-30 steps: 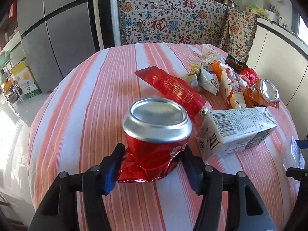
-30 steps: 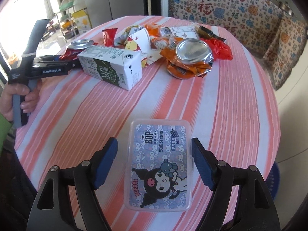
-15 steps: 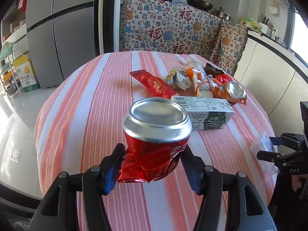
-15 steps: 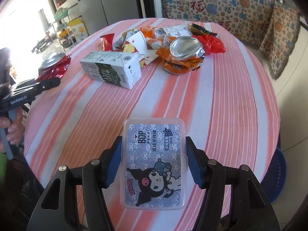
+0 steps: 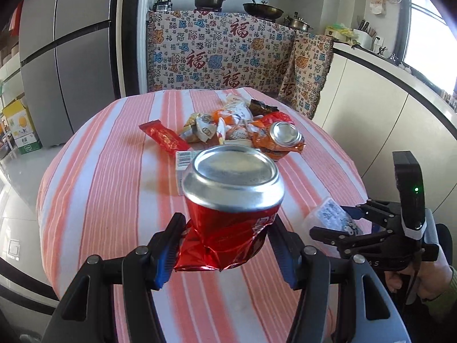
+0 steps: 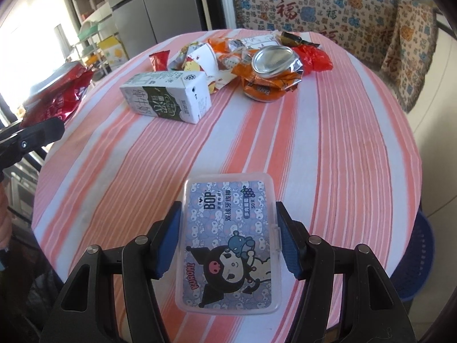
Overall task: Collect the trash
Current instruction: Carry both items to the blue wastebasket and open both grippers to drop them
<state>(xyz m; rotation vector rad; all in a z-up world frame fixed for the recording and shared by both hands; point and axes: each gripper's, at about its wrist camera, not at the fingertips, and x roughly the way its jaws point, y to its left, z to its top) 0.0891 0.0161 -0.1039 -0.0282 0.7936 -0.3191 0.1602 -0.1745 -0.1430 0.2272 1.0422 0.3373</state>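
Risk: crushed red aluminium can point(image 5: 232, 200) is gripped low on its crumpled foil base, could tip out of left gripper point(image 5: 225, 250), whose jaws are closed on it, can lifted above the striped round table point(image 6: 328, 131). Right gripper point(image 6: 230, 244) is clamped on the clear plastic floss-pick box point(image 6: 230, 241); smooth sides may slip. Box sits between pads, above table's near edge.
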